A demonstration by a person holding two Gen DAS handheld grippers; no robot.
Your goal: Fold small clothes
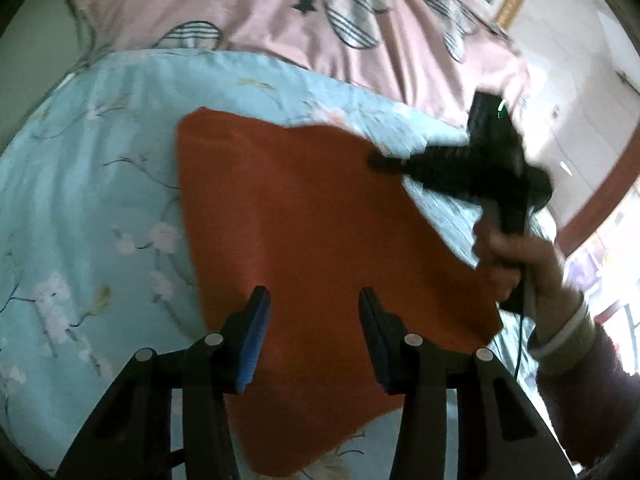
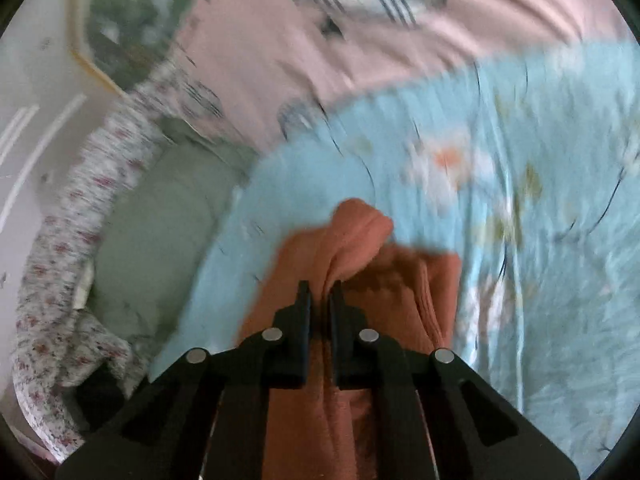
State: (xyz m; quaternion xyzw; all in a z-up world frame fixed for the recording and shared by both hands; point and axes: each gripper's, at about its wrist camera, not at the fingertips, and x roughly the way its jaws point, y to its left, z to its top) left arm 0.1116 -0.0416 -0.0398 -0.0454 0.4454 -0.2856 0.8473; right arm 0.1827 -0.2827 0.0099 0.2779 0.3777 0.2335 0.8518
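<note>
Bedding carries everything: a pale blue floral quilt (image 1: 100, 200) spread over the bed, with a pink heart-print cover (image 1: 260, 4) along its far edge. On the quilt lies the orange garment (image 1: 304, 232), mostly flat, its long axis running from the near edge of the bed away toward the pink cover. The right gripper (image 2: 320, 288) has its fingers pinched together on a bunched fold at the garment's far right side, lifting it off the quilt. The left gripper (image 1: 312, 300) hovers over the near end, fingers apart, cloth below them but not pinched. The fold, I judge, turns on the right hand, which has the cloth; the garment lies straight ahead of the left fingers.
</note>
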